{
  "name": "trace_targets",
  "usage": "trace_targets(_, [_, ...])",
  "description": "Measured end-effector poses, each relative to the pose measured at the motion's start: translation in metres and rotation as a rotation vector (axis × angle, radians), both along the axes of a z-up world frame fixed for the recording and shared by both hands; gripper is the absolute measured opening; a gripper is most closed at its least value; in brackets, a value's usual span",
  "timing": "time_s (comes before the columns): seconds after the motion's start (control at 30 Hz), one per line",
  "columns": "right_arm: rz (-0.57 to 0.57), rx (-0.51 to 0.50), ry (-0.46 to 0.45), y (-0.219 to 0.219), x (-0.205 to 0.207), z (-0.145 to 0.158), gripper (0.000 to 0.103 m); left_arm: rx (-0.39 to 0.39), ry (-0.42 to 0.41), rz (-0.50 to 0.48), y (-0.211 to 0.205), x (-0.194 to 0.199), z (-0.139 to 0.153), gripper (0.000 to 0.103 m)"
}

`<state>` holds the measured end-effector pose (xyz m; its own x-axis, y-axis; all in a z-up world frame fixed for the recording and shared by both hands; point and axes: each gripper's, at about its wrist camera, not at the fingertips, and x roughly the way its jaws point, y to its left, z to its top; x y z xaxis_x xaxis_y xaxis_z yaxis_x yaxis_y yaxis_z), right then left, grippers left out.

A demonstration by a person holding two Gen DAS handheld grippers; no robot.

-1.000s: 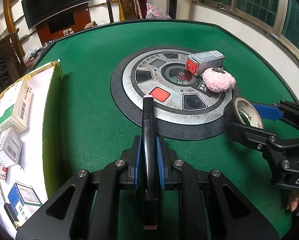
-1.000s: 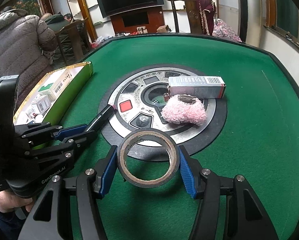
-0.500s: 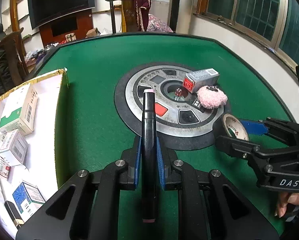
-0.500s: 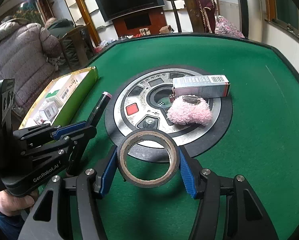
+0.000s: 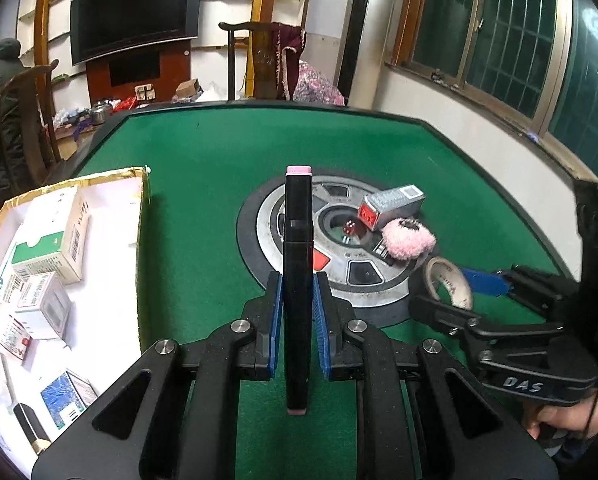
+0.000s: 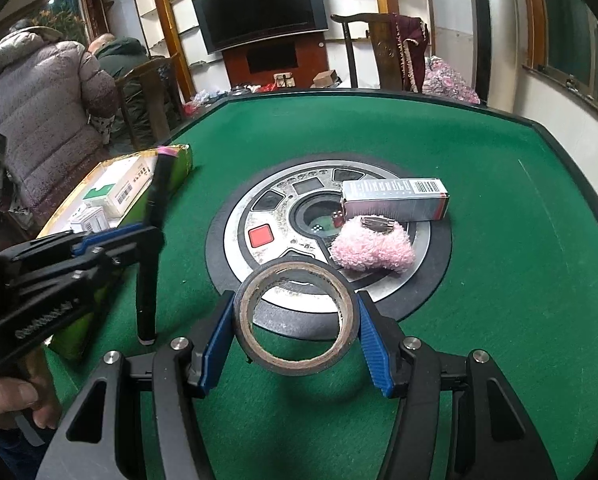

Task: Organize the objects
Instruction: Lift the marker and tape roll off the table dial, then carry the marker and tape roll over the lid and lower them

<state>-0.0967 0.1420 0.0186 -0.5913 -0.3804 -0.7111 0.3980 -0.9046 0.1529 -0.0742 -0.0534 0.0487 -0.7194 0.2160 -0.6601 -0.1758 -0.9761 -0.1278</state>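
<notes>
My left gripper (image 5: 297,312) is shut on a black marker (image 5: 297,264) with pink end caps and holds it raised above the green felt; the marker also shows in the right wrist view (image 6: 151,240). My right gripper (image 6: 297,324) is shut on a roll of black tape (image 6: 297,316), lifted over the table's near side; the tape also shows in the left wrist view (image 5: 447,282). A silver and red box (image 6: 395,199) and a pink fluffy hair clip (image 6: 373,250) lie on the round centre panel (image 6: 271,216).
An open cardboard box (image 5: 99,280) with several small cartons inside stands at the left of the table. Red dice (image 5: 350,227) sit in the panel's centre well. Chairs, a television and two people in coats are beyond the table's far edge.
Both grippers have risen and pulled back from the centre panel, each carrying its object. The marker now tilts more upright and the left view shows more of the room.
</notes>
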Motion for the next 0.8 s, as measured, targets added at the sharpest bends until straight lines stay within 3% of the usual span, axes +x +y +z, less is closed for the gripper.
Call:
trace_targets(0.47, [0.013,0.008,0.012,-0.008,0.005,-0.001,0.058,0.02,0.035,0.009,-0.005,0.008,0.012,0.014])
trace_targets(0.8, [0.023,-0.029,0.04,-0.017,0.013,0.014,0.058,0.059,0.096,0.018,-0.016,0.026,0.031,0.014])
